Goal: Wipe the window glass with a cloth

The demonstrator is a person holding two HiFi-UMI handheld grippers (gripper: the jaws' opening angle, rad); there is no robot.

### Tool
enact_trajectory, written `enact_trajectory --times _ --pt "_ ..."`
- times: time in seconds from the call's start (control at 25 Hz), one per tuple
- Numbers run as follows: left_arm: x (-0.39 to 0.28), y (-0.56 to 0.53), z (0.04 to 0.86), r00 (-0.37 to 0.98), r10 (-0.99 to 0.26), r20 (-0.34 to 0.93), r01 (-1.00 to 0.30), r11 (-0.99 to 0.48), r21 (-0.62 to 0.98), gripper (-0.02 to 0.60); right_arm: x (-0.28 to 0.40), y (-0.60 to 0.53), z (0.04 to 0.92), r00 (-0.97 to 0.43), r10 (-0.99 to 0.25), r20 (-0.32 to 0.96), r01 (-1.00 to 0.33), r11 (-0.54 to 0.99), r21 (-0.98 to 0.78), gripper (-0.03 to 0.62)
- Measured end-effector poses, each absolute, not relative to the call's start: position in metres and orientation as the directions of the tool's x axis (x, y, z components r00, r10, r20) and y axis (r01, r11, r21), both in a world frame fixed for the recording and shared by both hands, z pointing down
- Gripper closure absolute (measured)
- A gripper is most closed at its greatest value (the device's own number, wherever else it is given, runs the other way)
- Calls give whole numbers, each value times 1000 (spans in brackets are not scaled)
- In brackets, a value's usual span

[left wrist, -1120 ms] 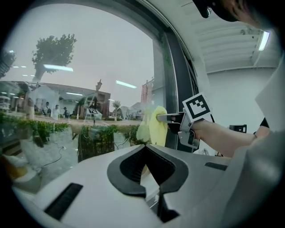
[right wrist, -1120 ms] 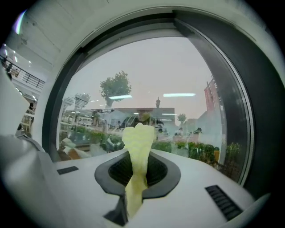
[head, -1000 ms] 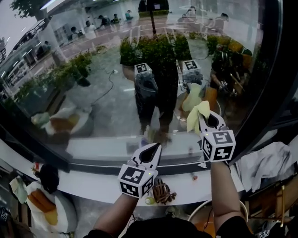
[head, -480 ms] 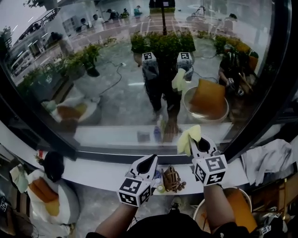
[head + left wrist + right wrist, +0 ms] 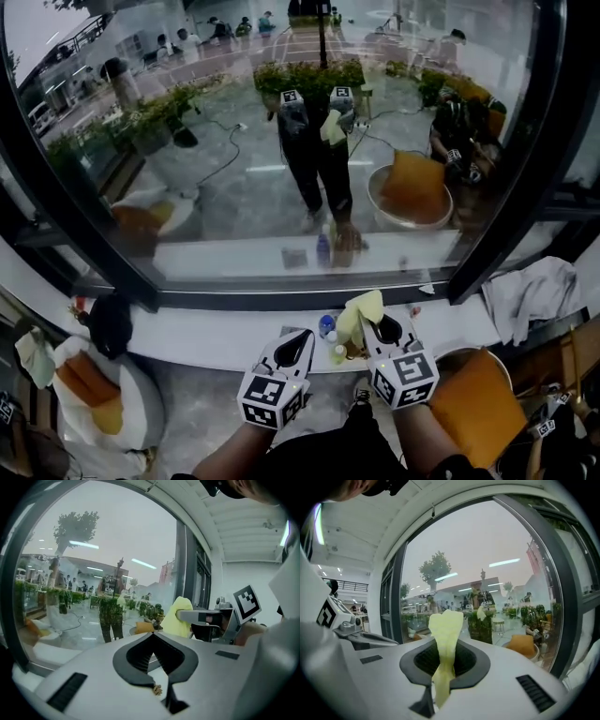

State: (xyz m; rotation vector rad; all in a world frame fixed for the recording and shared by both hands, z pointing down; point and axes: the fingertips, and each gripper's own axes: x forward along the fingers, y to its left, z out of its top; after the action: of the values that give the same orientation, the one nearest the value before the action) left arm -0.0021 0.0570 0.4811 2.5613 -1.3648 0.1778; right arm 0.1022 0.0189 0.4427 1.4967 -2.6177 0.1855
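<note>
The window glass (image 5: 244,169) fills the upper head view and mirrors me and both grippers. My right gripper (image 5: 382,330) is shut on a pale yellow cloth (image 5: 358,314), which sticks up from between its jaws (image 5: 446,634). It is held back from the pane, above the white sill (image 5: 206,342). My left gripper (image 5: 298,345) hovers beside it to the left, jaws shut with nothing between them (image 5: 152,641). In the left gripper view the cloth (image 5: 180,616) and the right gripper (image 5: 206,618) show at the right, with the glass (image 5: 93,573) ahead.
Small bottles (image 5: 326,326) and a brown object stand on the sill just ahead of the grippers. A dark window frame post (image 5: 506,187) slants at the right. An orange cushion (image 5: 473,394) lies low right, a white cloth heap (image 5: 534,295) beyond it. A bag (image 5: 89,394) sits low left.
Both grippers have dropped and drawn back from the glass to below sill level. The cloth, earlier up against the pane, is now off it.
</note>
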Motion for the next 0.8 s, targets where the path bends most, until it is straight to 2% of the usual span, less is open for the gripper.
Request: enact_trajectory --times 0.36,0.8 --pt "-14 126 487 575 -788 218 -817 -565 114 574 65 99 459 -513 -838 185 -856 517 -29 542" --pt "4 148 484 587 -785 197 -809 -576 118 574 79 131 456 -496 -848 184 -863 505 1 542"
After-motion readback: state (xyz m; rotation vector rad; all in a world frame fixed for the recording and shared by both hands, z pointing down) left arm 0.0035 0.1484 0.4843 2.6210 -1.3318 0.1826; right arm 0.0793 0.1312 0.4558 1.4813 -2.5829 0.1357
